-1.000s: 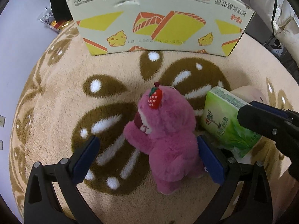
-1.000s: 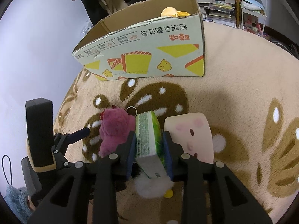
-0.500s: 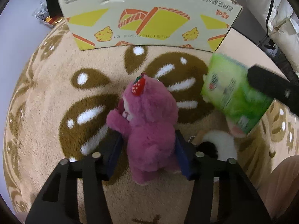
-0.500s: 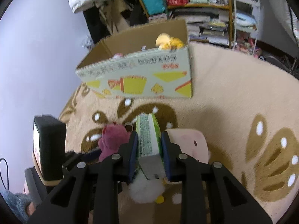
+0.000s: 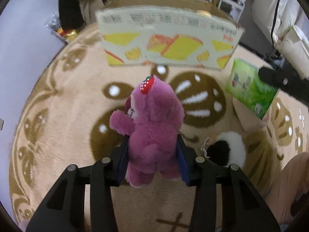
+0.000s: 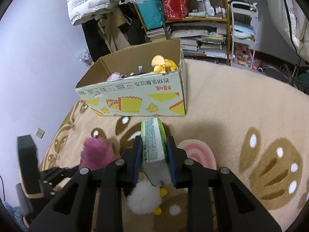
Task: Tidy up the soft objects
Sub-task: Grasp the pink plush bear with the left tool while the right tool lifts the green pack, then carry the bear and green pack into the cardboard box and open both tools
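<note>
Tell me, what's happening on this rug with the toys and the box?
A person is tidying soft things with two hand-held grippers. The left gripper is clamped on a pink plush bear, and the right gripper grips a green tissue pack. Both are lifted off the beige rug, facing an open cardboard box that already holds a few toys. A black-and-white plush and a pink cushion lie on the rug.
</note>
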The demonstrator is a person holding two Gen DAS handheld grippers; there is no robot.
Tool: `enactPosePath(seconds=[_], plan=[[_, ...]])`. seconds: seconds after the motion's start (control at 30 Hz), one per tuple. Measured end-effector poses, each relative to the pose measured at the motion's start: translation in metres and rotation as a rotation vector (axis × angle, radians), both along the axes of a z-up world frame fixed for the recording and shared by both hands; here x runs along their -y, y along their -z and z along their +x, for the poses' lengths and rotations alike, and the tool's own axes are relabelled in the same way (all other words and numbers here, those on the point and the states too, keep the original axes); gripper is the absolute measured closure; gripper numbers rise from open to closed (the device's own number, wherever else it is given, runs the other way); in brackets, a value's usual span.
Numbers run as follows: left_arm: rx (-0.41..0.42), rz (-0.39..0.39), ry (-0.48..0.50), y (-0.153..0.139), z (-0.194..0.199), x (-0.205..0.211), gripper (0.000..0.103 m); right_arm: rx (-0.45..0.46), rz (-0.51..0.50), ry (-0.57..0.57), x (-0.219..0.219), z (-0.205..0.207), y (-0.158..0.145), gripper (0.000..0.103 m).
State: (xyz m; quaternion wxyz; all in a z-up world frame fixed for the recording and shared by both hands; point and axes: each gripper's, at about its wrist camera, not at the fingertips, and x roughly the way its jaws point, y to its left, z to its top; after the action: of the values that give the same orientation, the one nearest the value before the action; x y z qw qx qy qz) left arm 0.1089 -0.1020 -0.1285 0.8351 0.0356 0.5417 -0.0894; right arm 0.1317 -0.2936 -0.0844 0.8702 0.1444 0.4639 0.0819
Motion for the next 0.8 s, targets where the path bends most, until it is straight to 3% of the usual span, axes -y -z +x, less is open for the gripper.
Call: enactPosePath(seconds=[0.23,0.4,0.8], plan=[[0.160,0.025,-0.040,-0.045,-0.002,-0.014,0.061,0.066,-0.047,0.008,-0.004,-0.001,-0.017,0.077],[0.271,0.028,-0.056,-0.079,-0.003,-0.010,0.061,0.096,-0.021,0.052,0.004,0.003,-0.033,0.077],[0.429,0.008,-0.047,-0.134,0.033,-0.015,0.061,0.218,-0.124,0.014,-0.002,0.033,-0.066,0.077]])
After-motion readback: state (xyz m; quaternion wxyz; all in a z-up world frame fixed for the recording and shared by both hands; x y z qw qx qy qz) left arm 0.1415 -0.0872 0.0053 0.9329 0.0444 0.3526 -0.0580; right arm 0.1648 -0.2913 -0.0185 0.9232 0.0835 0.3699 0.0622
